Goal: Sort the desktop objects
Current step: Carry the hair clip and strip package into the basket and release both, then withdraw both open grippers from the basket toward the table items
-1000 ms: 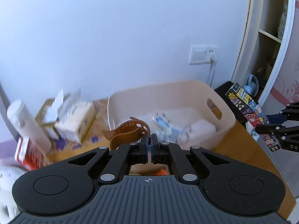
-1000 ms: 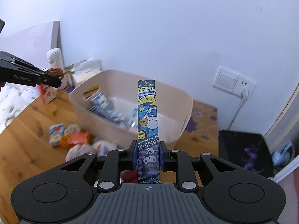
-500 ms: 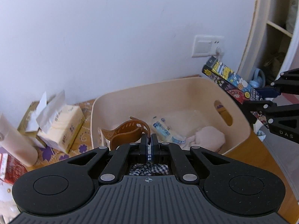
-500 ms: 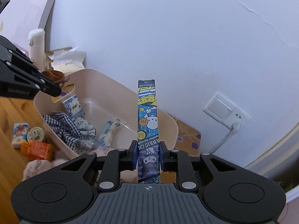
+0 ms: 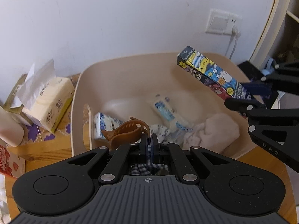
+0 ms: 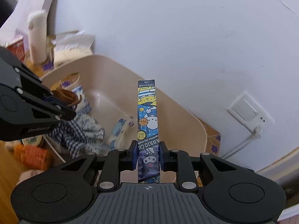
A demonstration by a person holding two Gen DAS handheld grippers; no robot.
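The beige bin [image 5: 80, 97] on the wooden worktop [image 5: 46, 149] serves as the landmark. The left gripper [image 5: 149, 141] hangs over the bin's near side, clenched on the edge of a brown hair claw clip [image 5: 124, 133], which juts out to the left above the bin's interior. The right gripper [image 6: 147, 154] is closed around the lower part of a long cartoon-printed box [image 6: 148, 115]; the box points out over the bin's right side, above the rim, touching nothing inside. Within the bin lie a blue-and-white checked cloth [image 6: 74, 130], a pale pink cloth [image 5: 214, 130], a blue-and-white tube-like packet [image 5: 168, 113] and a small blue-patterned pack [image 5: 104, 125]. Left of the bin, on the worktop, stands an open yellow tissue pack [image 5: 50, 100] beside a white bottle [image 6: 36, 37]. Just in front of the bin an orange item [image 6: 31, 155] rests on the worktop, blurred.
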